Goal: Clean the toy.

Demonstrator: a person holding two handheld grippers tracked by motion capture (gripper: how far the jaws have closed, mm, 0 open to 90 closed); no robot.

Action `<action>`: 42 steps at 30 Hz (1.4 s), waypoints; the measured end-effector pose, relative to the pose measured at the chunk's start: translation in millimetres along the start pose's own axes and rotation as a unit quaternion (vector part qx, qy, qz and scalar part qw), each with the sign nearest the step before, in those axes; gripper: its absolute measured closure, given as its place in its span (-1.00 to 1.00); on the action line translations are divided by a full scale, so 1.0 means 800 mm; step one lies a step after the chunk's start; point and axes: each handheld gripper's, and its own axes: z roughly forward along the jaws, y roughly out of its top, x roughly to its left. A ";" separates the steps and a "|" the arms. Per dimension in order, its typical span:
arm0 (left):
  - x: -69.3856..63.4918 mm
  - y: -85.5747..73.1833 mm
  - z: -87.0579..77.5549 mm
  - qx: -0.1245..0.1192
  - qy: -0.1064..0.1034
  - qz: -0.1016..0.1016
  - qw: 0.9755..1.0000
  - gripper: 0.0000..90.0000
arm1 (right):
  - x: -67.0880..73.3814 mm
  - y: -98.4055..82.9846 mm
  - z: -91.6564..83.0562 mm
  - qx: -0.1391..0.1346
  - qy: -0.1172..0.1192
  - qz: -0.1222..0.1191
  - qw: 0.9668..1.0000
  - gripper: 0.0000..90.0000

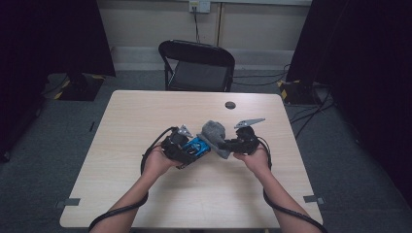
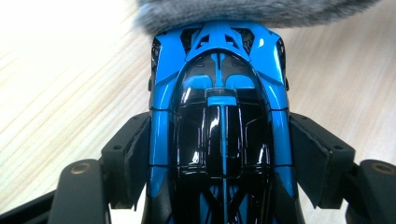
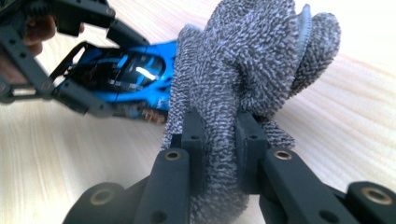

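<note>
A blue and black toy car (image 1: 197, 147) sits gripped between the jaws of my left gripper (image 1: 190, 151), whose pads press on both its sides. In the left gripper view the car (image 2: 219, 126) points away, its nose touching a grey fuzzy cloth (image 2: 252, 11). My right gripper (image 1: 228, 143) is shut on that grey cloth (image 1: 214, 132), which bunches up above the jaws (image 3: 252, 70) and rests against the car's front (image 3: 126, 70). Both hands meet at the middle of the wooden table (image 1: 145, 111).
A small dark round disc (image 1: 230, 105) lies on the table's far side. A black folding chair (image 1: 197, 65) stands behind the table. Cables trail from both grippers over the near edge. Dark curtains hang left and right.
</note>
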 end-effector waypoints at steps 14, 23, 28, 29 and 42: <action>0.023 -0.007 -0.001 -0.006 0.017 -0.032 0.999 -0.37 | 0.012 -0.018 0.004 0.008 0.029 -0.003 1.000 0.72; 0.039 -0.015 -0.012 -0.009 0.030 -0.047 0.998 -0.37 | 0.010 -0.025 -0.005 0.005 0.037 0.005 0.999 0.72; 0.043 -0.017 -0.021 -0.015 0.031 -0.049 0.998 -0.37 | -0.004 -0.027 -0.019 -0.001 0.022 0.021 1.000 0.72; 0.042 -0.017 -0.023 -0.018 0.031 -0.049 0.998 -0.37 | -0.007 -0.027 -0.022 -0.004 0.018 0.027 0.999 0.72; -0.008 0.000 -0.019 -0.026 -0.008 0.004 1.000 -0.37 | -0.032 0.002 -0.035 -0.050 -0.040 0.061 0.996 0.72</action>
